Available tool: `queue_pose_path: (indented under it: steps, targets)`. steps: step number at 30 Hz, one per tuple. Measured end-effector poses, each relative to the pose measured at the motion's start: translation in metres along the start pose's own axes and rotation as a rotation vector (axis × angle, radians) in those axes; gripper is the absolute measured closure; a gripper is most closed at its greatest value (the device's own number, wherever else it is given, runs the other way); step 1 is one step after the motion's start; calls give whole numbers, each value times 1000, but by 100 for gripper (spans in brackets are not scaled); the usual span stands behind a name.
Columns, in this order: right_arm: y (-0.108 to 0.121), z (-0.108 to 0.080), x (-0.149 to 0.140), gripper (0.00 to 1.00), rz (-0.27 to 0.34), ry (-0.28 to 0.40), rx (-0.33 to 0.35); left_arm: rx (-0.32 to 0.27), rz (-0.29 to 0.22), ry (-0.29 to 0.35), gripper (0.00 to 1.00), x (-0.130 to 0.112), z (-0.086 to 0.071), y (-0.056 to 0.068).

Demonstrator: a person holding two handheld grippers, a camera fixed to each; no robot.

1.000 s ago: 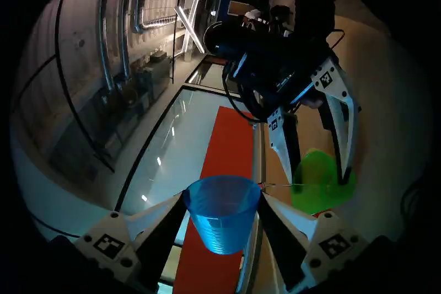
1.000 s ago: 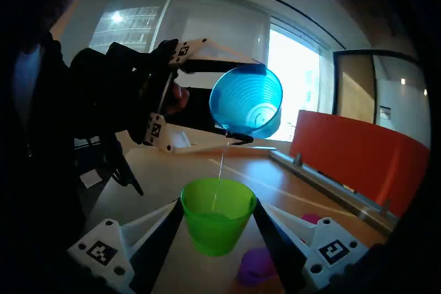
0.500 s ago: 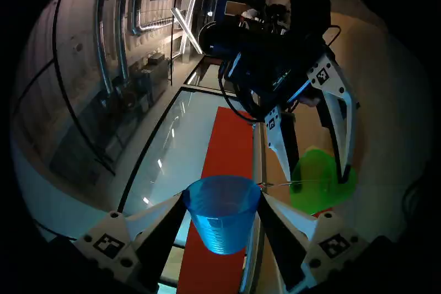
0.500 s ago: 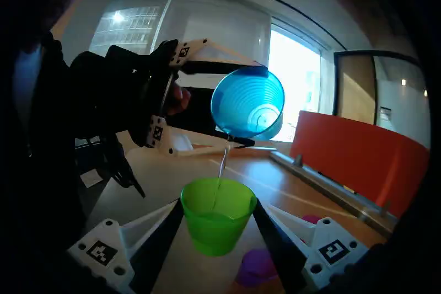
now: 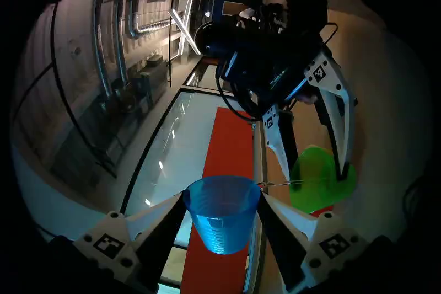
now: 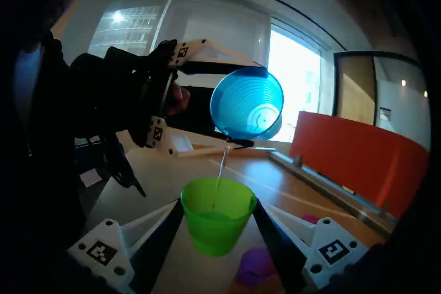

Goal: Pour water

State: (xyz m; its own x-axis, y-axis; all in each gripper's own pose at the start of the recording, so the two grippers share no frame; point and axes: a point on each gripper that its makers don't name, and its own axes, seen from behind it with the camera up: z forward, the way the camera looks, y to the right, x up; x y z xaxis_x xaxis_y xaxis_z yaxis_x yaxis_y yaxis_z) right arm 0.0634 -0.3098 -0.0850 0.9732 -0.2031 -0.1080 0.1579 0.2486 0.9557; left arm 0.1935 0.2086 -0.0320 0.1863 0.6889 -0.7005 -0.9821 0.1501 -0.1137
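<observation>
My left gripper [image 5: 220, 222] is shut on a blue cup [image 5: 221, 219], which lies tipped on its side. In the right gripper view that blue cup [image 6: 247, 103] hangs above a green cup [image 6: 218, 215], its mouth turned toward the camera, and a thin stream of water [image 6: 219, 175] falls from its lower rim into the green cup. My right gripper [image 6: 218, 222] is shut on the green cup and holds it upright with water inside. The left gripper view has the green cup [image 5: 317, 178] between the other gripper's white fingers [image 5: 339, 128].
A wooden table [image 6: 165, 183] lies below the cups. An orange partition [image 6: 358, 153] runs along its right side behind a metal rail [image 6: 331, 189]. A purple cup [image 6: 256, 266] and a pink thing [image 6: 310, 218] sit on the table near my right gripper. A person's dark sleeve [image 6: 105, 101] is at left.
The blue cup has tipped slightly further and shifted a little left in the right gripper view. Water keeps streaming into the green cup. Both grips are unchanged.
</observation>
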Motion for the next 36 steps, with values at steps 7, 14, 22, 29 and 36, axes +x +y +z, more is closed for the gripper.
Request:
queue_pose_path:
  steps: [7,14,22,29,36]
  targets:
    - [0,-1,0,9,0,1,-1,-3,16,2,14,1,1,1]
    - [0,-1,0,9,-2,0,-1,-4,30,3,14,2,1,3]
    - [0,-1,0,9,-3,0,-3,-2,39,2,14,2,1,2]
    - [0,-1,1,9,-4,1,-2,-5,55,1,14,2,2,2]
    - [1,-2,0,9,-4,0,-2,-4,66,1,14,3,2,2]
